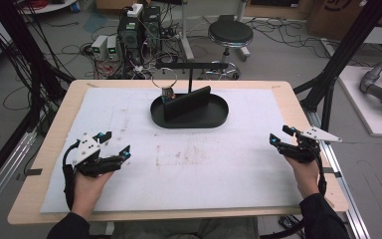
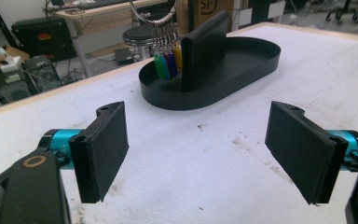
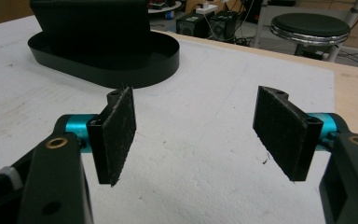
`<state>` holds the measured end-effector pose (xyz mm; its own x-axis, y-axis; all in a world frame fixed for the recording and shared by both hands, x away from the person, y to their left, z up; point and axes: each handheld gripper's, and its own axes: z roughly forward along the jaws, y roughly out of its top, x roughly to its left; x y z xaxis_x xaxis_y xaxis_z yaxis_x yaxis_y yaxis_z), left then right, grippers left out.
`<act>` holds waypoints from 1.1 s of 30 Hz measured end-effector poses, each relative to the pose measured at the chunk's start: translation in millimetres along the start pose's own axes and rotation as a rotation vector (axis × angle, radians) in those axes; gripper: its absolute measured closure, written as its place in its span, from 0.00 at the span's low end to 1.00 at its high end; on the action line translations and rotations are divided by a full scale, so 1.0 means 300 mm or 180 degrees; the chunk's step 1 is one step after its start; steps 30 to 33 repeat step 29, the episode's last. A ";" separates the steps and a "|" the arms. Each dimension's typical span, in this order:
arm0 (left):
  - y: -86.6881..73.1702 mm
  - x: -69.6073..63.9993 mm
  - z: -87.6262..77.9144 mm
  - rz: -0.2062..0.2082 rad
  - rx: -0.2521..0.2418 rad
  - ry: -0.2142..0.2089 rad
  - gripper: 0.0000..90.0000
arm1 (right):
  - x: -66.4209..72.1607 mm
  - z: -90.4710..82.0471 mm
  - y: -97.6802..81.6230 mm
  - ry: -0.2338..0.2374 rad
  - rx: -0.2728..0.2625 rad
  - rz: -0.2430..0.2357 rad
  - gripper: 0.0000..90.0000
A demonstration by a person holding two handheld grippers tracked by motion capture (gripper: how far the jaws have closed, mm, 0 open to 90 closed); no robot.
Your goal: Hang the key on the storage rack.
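A black oval tray (image 1: 218, 115) (image 2: 256, 60) (image 3: 158, 63) stands at the back middle of the white mat, with an upright black slab (image 1: 188, 103) (image 2: 204, 46) in it. A metal key ring with coloured tags (image 1: 167, 91) (image 2: 167, 63) hangs from a black T-stand (image 1: 191, 65) over the tray's left end. My left gripper (image 1: 115, 143) (image 2: 198, 156) rests low on the mat's left, open, nothing between its pads. My right gripper (image 1: 281, 135) (image 3: 198, 135) sits at the mat's right edge, open and empty.
The white foam mat (image 1: 189, 164) covers a wooden table (image 1: 35, 199). Behind the table are a black stool (image 1: 230, 34), computer boxes (image 1: 139, 27) and cables on the floor. Black frame posts (image 1: 338, 55) stand at the right.
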<state>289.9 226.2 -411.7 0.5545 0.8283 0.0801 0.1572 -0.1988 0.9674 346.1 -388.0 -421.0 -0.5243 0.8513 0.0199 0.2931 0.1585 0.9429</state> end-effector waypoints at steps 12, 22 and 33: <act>-0.025 0.042 -0.001 -0.0013 0.0088 0.0101 0.23 | 0.005 0.011 -0.002 0.0009 0.0060 0.0001 0.32; -0.030 0.082 -0.021 -0.0072 0.0084 0.0230 0.23 | 0.003 0.000 -0.002 0.0007 0.0065 0.0019 0.31; -0.037 0.099 -0.006 -0.0159 0.0138 0.0228 0.23 | 0.007 -0.004 -0.005 -0.0004 0.0125 -0.0063 0.30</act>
